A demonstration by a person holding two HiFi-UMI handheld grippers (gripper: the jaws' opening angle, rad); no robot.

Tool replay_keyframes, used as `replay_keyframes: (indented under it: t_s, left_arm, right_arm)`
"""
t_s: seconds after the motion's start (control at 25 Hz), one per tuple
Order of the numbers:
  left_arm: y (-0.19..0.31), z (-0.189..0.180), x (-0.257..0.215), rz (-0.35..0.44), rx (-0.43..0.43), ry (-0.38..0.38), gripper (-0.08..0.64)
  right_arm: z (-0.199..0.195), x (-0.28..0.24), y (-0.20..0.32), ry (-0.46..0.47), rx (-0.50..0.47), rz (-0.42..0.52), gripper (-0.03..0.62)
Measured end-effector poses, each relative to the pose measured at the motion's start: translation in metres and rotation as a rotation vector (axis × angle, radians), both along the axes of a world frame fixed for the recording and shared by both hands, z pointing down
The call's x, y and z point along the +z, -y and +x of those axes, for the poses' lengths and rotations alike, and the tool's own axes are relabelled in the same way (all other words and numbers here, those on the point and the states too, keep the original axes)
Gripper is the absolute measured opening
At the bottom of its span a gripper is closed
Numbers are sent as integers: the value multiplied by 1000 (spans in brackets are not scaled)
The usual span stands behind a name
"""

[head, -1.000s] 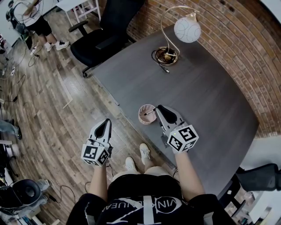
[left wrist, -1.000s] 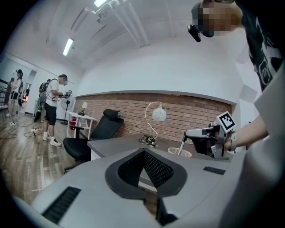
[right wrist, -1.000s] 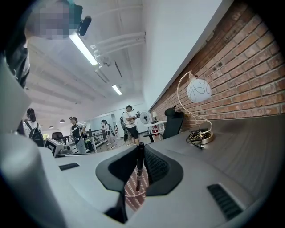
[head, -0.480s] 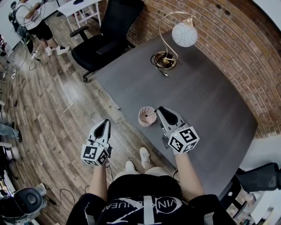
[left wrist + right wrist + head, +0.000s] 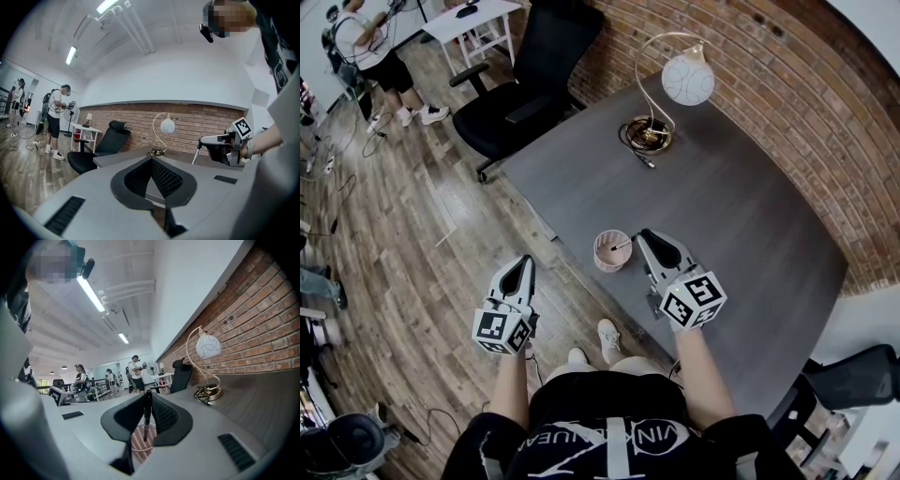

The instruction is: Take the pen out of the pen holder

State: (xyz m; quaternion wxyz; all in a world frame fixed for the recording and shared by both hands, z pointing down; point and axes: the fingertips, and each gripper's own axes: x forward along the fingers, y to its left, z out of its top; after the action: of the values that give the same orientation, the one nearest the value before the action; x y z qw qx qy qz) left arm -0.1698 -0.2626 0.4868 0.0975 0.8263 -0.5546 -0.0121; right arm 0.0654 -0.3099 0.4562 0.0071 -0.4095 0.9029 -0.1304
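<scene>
The pen (image 5: 146,414) is a thin, dark, round stick standing nearly upright in the right gripper view, pinched near its top between the two black ribbed pads of the right gripper (image 5: 147,398), whose jaws are closed onto it. Its lower end hangs over the open mouth of the holder (image 5: 139,442), a round pink cup with a perforated, mesh-like wall. Whether the tip is inside the rim or just above it cannot be told. In the head view the pen (image 5: 621,248) slants from inside the ring of the holder (image 5: 607,260) up to the tip of the right gripper (image 5: 644,235), which reaches in from the holder's right. The holder stands near the front edge of a dark grey table (image 5: 741,225) with a matte wood grain. The left gripper (image 5: 523,264), grey plastic with a marker cube at the back, is held off the table over the plank floor (image 5: 412,234), well apart from the holder. Its jaws meet at the tips with nothing between them. At the table's far end stands a lamp (image 5: 687,80) with a white globe on a curved brass stem.
</scene>
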Motion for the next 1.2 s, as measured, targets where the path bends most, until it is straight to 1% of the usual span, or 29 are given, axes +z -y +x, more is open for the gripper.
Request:
replay_keyframes:
  t_s: [0.76, 1.2]
  left_arm:
    - [5, -2, -18, 39, 1, 8, 12]
    - [6, -5, -26, 60, -10, -2, 12]
  right_arm:
    - [11, -22, -2, 16, 32, 44, 60]
    - [22, -28, -2, 14, 60, 60, 60]
